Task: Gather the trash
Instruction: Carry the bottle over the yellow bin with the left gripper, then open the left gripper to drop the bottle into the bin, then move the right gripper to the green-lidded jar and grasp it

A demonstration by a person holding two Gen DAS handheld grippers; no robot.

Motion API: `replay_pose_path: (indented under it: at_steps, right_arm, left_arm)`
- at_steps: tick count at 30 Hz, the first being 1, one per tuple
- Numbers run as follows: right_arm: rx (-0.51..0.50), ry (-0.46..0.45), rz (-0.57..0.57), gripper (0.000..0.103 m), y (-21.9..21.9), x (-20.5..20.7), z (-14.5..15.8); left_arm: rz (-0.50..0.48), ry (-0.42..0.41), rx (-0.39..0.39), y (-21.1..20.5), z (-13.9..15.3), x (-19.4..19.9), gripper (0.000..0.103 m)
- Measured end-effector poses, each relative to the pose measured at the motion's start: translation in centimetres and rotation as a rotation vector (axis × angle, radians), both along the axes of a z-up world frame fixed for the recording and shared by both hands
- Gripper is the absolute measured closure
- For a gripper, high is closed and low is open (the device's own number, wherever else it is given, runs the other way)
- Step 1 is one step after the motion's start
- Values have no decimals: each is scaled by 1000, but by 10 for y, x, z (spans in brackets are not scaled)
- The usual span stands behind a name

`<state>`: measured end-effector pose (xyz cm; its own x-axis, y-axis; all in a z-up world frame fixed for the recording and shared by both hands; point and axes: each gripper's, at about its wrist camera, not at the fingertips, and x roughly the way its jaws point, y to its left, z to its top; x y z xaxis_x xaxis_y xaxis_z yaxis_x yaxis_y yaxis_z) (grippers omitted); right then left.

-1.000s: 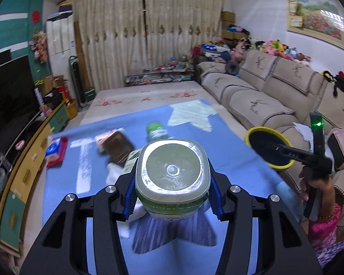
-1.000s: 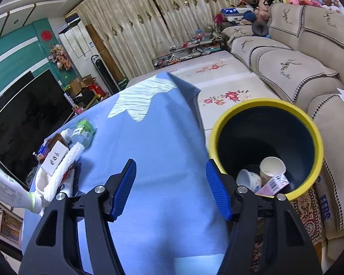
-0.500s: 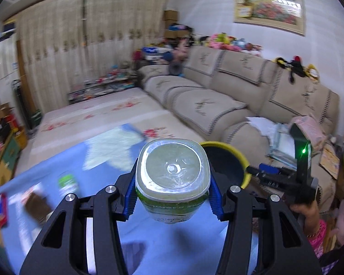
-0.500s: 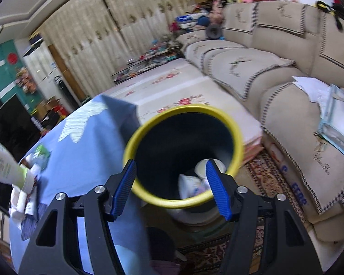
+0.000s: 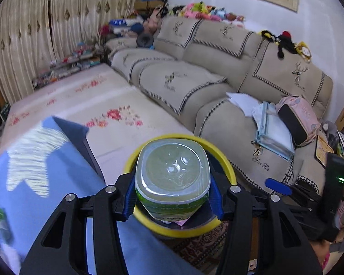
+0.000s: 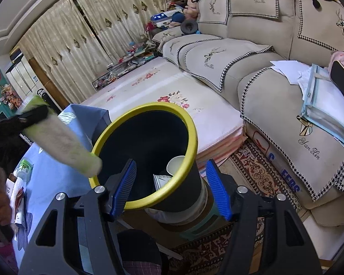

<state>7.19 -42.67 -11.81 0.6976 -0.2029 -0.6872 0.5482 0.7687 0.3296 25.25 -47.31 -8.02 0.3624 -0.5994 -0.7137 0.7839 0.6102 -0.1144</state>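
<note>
My left gripper is shut on a green-labelled plastic bottle, whose base faces the camera. The bottle hangs right over the mouth of a black bin with a yellow rim. In the right wrist view the bottle slants in from the left, its tip above the bin's rim. A white paper cup and a carton lie inside. My right gripper is open just short of the bin, nothing between its blue pads.
A blue-clothed table lies left of the bin, with a small green bottle and wrappers on it. A beige sofa runs along the right, above a patterned rug. A flowered mat lies behind the bin.
My left gripper swung right with the bottle, from above the table to above the bin. The right gripper turned until the bin came to sit in front of its fingers.
</note>
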Motion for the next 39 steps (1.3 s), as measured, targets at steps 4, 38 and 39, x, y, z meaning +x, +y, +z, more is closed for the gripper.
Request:
replay_pose_path:
  at_steps: [4,38,39]
  right_arm:
    - [2,2,5,43,2,2,0]
    - [-117,29,325,43,137,104,51]
    - [-130,26,361,43,152,116,57]
  left_arm:
    - [23,45,21,-15,-31,17,52]
    - [730,-408,-186,410,84,-27,5]
    - [747,-407,-188,421,81,-25,5]
